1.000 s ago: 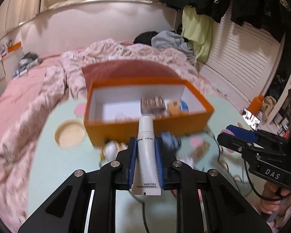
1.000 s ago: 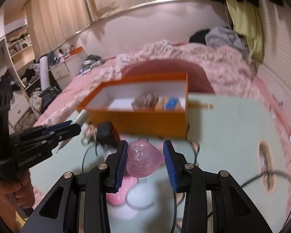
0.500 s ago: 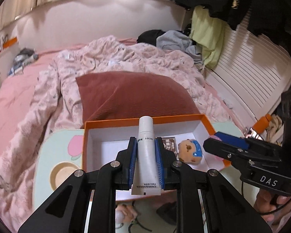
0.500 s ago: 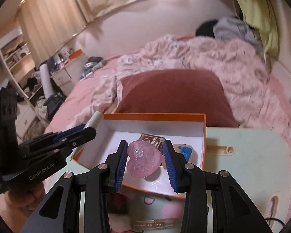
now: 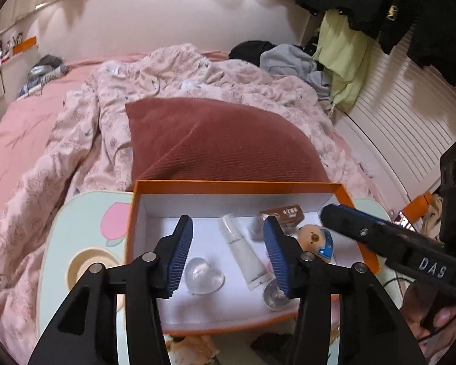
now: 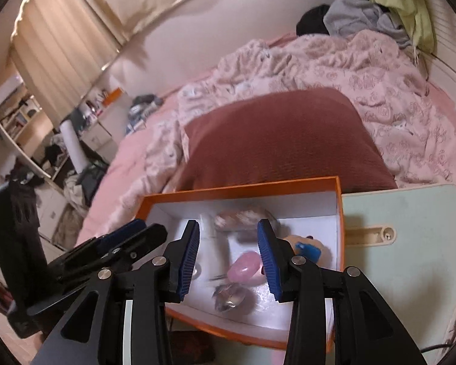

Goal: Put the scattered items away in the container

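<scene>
The orange box (image 5: 237,184) with a white inside stands on the pale green table (image 5: 85,213). My left gripper (image 5: 229,255) hovers over it, jaws opening, nothing between the pads. Below it in the box lie the white tube (image 5: 243,252) and a translucent heart (image 5: 203,275). My right gripper (image 6: 228,257) also hangs over the box (image 6: 243,185), jaws opening and empty. The pink heart (image 6: 246,269), blurred, shows in the box beneath them. A brown packet (image 5: 284,213) and a bear toy (image 5: 316,240) sit at the box's right end.
A red-brown cushion (image 5: 222,140) and a floral quilt (image 5: 85,140) lie on the bed behind the box. Small loose items (image 5: 191,346) and a dark object (image 5: 270,343) remain on the table before the box. A person's hand (image 5: 434,319) holds the right gripper's handle.
Both grippers came forward over the box. The left let go of the white tube and the right let go of the pink heart; both things now sit inside the box.
</scene>
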{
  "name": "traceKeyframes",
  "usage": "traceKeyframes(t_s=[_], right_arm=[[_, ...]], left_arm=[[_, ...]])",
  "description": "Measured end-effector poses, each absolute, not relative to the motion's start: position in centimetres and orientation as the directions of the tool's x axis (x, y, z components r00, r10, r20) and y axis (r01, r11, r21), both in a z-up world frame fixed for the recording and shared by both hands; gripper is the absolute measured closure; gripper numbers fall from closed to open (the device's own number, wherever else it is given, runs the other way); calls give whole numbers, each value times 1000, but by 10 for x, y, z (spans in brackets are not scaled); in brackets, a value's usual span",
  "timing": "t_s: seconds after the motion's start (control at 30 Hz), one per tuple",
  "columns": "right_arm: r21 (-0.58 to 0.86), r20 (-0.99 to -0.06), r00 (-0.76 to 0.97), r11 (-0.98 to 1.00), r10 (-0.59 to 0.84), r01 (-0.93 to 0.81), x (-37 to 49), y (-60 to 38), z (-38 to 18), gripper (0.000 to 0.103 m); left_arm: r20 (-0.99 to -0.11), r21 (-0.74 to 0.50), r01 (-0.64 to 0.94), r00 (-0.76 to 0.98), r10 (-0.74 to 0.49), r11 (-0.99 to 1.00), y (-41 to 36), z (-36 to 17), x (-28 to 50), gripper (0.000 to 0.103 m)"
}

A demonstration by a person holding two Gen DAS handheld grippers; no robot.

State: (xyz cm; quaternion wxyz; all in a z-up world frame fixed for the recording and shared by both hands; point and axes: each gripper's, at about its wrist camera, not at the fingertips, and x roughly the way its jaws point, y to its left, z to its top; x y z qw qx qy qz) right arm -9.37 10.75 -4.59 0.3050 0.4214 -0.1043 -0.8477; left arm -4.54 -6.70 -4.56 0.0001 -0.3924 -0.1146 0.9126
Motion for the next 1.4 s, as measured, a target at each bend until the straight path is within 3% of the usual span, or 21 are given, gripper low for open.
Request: traceKeyframes(t_s=[0.27,0.33,0.4,0.47,0.53,0.77,0.83,0.9,0.93,1.0,1.4], right_arm=[[332,-672,-503,-829,-543,451,-31,135,-42,64],[250,-708,-520,-858,-478,448,-3,137,-46,61],[174,-727,-546,-882,-415,438,23,138,-53,57],[127,-737,-558,-889,-381,440,45,142,-66,56],[90,-758,-553,-896,-345,435,57,144,-82,56],[21,-798,-552,-926,-243,376,64,146,-110,55],[10,-796,-560,-930,-230,368,65,147,-112,49],[4,-794,-563,-928,-228,371,66,146,-113,40],[4,-796,-562,-929,-227,369,65,147,-114,34],[10,-796,-560,-931,-227,364,64,148,-116,32],[16,-795,-560,-932,-232,363,63,146,-114,29]], left_arm=[[-699,-268,80,-701,137,-960,-74,-41,9,52],[-703,-244,62,-699,132,-968,-66,-43,29,52],[-715,-217,46,-687,126,-975,-53,-49,54,48],[-726,-235,25,-669,158,-972,-43,-60,75,37],[-729,-252,12,-660,182,-968,-32,-73,96,37],[-782,-102,84,-623,27,-991,-4,-112,116,37],[-791,-57,103,-611,-18,-993,-1,-118,114,37],[-799,-32,94,-601,-31,-995,3,-123,112,27],[-807,-18,81,-590,-34,-997,6,-126,110,12],[-809,-15,71,-587,-30,-997,8,-130,110,1],[-802,-19,70,-597,-26,-997,4,-131,112,0]])
